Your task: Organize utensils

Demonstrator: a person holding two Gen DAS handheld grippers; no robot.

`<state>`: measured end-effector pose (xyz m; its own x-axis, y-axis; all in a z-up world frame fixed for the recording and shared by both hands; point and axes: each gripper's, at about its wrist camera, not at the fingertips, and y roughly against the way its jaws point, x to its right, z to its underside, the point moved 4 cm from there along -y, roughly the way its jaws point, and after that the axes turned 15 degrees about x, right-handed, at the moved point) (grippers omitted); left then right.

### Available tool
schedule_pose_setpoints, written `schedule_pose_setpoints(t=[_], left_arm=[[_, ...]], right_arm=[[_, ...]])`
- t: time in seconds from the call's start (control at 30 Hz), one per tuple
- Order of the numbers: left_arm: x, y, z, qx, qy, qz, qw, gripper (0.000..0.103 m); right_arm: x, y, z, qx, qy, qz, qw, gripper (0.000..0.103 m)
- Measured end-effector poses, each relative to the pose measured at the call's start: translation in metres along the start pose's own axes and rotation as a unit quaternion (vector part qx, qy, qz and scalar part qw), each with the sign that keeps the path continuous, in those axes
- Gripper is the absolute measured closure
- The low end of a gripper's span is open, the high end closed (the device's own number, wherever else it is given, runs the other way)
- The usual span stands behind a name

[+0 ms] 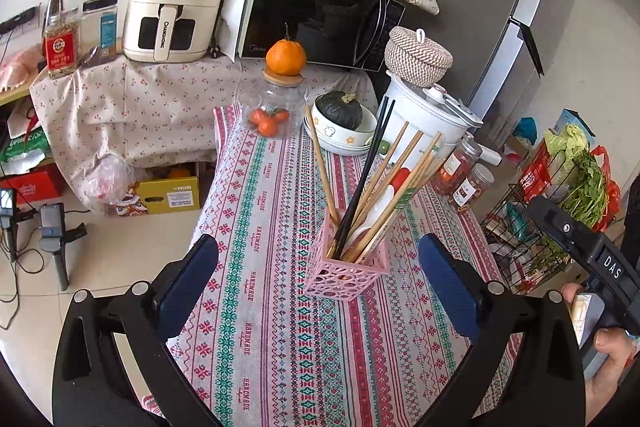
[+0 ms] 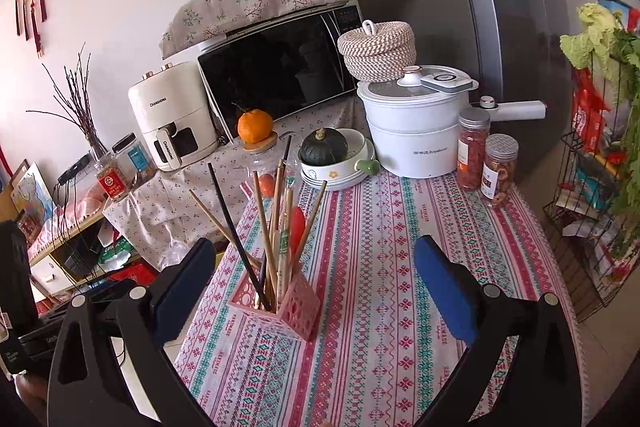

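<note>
Left wrist view: the left hand-held gripper stands wide open over the surface, which is covered with a striped patterned cloth. The pink holder stands upright on the cloth between the two blue pads, a little ahead of them and touching neither. Wooden chopsticks, black chopsticks and a white spoon stand in the holder, leaning away toward the far right. At the right edge of this view a hand grips the handle of the other tool.

From the right wrist view, the right hand-held gripper is also spread wide, with nothing pressed between its pads. The same pink holder sits just inside the left pad, near it but apart, well clear of the right pad. Its chopsticks fan upward and to the left.

Behind the holder on the surface lie a bowl with a dark green squash, a glass jar topped by an orange, a white pot and two small jars.
</note>
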<state>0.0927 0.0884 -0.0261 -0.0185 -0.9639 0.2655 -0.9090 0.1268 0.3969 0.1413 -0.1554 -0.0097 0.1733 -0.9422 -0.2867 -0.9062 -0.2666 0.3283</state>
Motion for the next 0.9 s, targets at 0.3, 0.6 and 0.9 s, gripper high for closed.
schedule_pose_setpoints(t=[0.3, 0.6, 0.9], left_arm=[[0.053, 0.04, 0.003, 0.026, -0.098, -0.053, 0.9934, 0.007], [0.084, 0.05, 0.012, 0.043, -0.131, -0.048, 0.9893, 0.007], [0.092, 0.048, 0.017, 0.043, -0.131, -0.044, 0.9895, 0.007]], right_arm=[[0.012, 0.063, -0.001, -0.004, 0.056, 0.035, 0.998, 0.007], [0.02, 0.09, -0.003, 0.021, 0.106, 0.081, 0.991, 0.006], [0.025, 0.084, 0.001, 0.008, 0.108, 0.085, 0.99, 0.006]])
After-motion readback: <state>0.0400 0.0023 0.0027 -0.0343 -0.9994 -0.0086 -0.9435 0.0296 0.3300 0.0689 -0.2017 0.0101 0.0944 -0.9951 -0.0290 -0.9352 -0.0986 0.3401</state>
